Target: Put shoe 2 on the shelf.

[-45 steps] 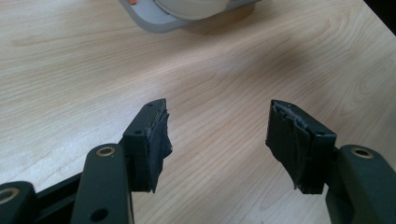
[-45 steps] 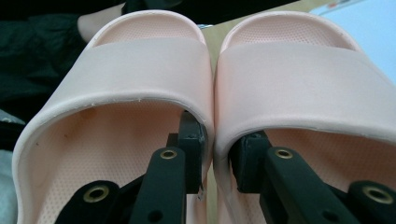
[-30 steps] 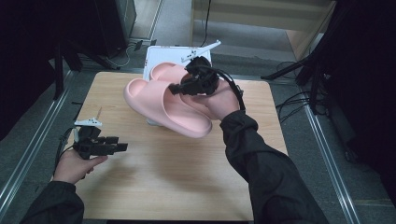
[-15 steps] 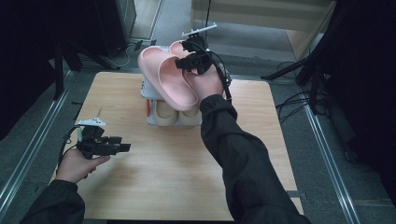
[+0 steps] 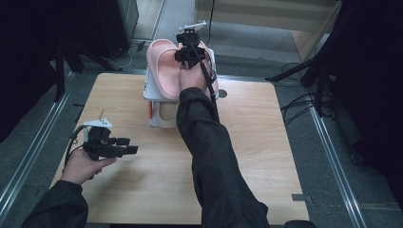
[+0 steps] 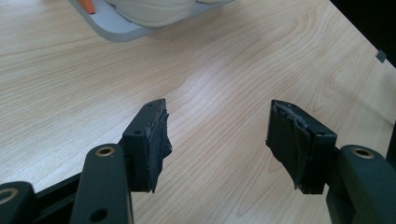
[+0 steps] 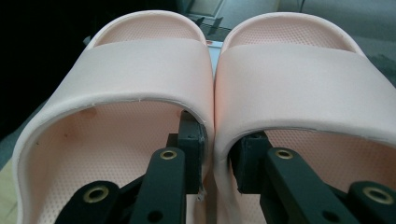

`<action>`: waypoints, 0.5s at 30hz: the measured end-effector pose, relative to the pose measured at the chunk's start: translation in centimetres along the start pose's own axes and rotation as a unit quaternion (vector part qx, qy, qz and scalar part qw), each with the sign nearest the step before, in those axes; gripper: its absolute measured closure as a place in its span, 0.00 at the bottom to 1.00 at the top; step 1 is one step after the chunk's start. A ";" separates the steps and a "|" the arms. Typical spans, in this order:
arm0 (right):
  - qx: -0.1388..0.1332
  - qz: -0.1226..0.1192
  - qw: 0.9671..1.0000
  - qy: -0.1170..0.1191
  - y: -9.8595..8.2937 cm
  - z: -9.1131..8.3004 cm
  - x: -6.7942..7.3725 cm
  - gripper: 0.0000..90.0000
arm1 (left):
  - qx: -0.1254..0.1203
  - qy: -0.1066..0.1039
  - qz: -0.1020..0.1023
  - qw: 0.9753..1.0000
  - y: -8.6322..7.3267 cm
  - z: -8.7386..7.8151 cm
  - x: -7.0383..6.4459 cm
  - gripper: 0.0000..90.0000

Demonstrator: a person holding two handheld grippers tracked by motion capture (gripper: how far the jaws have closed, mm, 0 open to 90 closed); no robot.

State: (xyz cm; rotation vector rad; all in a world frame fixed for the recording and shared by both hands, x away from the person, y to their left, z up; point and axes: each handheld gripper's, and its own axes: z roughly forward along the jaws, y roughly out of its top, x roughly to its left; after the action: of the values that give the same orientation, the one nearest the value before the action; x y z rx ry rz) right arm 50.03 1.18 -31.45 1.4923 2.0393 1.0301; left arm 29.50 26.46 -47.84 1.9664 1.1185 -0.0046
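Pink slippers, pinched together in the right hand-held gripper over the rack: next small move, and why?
Probably lower them a little onto the top shelf of the white rack, then open. The right hand-held gripper pinches the inner walls of both pink slippers, which sit over the rack top; whether they rest on it can't be told. The left hand-held gripper is open above the table.

The light wooden table [image 5: 266, 142] has a small round dark hole [image 5: 223, 93] near its far edge, toward the right. A little grey tab [image 5: 296, 197] lies close to the near right corner. Metal floor rails run along both sides — one off the left edge [image 5: 33, 147], one off the right [image 5: 332, 152]. Black cables [image 5: 297, 102] sprawl on the grey floor beyond the right edge, beside a dark stand's legs [image 5: 304, 71]. Behind the far edge stands pale wooden furniture [image 5: 266, 14] — and a dark cabinet [image 5: 95, 23] at the left.
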 end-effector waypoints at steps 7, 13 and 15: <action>0.001 0.053 0.998 -0.020 0.1 1.4 0.0 0.85 | 0.002 -0.015 0.007 1.000 0.5 0.6 0.0 0.42; -0.003 0.051 0.998 -0.032 0.3 2.2 0.6 0.85 | 0.004 -0.020 0.010 1.000 0.8 0.8 -0.2 0.42; -0.002 0.052 0.997 -0.048 0.3 2.7 0.8 0.84 | 0.004 -0.021 0.013 1.000 0.8 0.9 -0.2 0.42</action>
State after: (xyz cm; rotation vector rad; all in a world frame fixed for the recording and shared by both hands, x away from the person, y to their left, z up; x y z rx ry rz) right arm 51.82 2.78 -32.84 1.6287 1.9097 0.9806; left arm 30.31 25.56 -47.76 1.9790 1.0680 -0.0371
